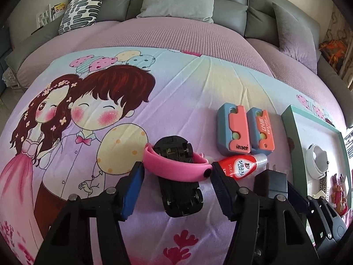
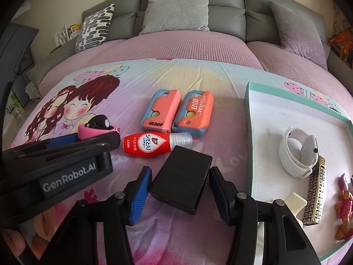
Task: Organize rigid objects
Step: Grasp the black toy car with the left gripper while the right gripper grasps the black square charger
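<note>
1. Jaws of the left gripper stand partly apart around a pink wristband; its blue pads sit just beside the band's two ends, and whether they press on it cannot be told.
2. That wristband loops over a black toy car lying wheels-up on the cartoon-printed bedsheet.
3. Jaws of the right gripper stand fairly narrow around a black rectangular case; a thin gap shows between each pad and the case's sides, so it is framed but not clamped.
4. Just beyond the case lies a red bottle on its side, clear cap pointing right.
5. Farther out, two coral-and-blue cutters lie side by side, touching or nearly so.
6. To the right rests a white tray with a green rim.
7. Inside the tray are a white wristband, a gold patterned box, a cream piece partly hidden by the right gripper's arm, and a pink-and-orange figure at the edge.
8. Grey cushions line the sofa back behind the sheet.
</note>
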Motion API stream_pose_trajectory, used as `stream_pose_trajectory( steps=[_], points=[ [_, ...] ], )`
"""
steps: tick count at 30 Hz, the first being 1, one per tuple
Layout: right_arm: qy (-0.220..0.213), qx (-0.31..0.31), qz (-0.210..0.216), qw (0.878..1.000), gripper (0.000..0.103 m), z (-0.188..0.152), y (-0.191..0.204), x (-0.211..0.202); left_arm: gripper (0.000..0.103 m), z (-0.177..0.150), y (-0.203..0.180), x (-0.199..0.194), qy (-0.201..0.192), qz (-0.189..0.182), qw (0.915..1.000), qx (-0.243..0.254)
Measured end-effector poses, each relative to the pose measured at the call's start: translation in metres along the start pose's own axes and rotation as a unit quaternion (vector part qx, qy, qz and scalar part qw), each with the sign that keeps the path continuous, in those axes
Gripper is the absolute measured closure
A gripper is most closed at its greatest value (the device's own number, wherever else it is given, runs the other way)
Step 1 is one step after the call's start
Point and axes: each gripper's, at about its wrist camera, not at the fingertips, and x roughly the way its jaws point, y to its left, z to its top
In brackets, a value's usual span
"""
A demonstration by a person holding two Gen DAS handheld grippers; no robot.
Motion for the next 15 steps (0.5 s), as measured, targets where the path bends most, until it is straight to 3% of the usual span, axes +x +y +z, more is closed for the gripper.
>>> stream_pose_trajectory(
  steps=[3,4,5,15],
  points=[
    [0.000,0.003,0.003,1.000,0.047,0.0000,-0.0016,-0.0009,0.041,0.0016,0.0005,-0.0024,-0.010,-0.003,0.9999,-0.003],
    [-0.001,0.005,0.003,1.000,0.048,0.0000,-0.0021,-0.0012,0.045,0.0019,0.0006,-0.0026,-0.011,-0.005,0.9999,-0.003],
    [-0.001,0.007,0.004,1.000,0.048,0.0001,-0.0025,-0.0014,0.058,0.0026,0.0007,-0.0034,-0.016,-0.010,0.9998,-0.004],
    [-0.004,0.017,0.010,1.000,0.049,0.0008,-0.0050,-0.0027,0.060,0.0052,0.0036,-0.0082,-0.049,-0.009,0.9987,-0.014]
  ],
)
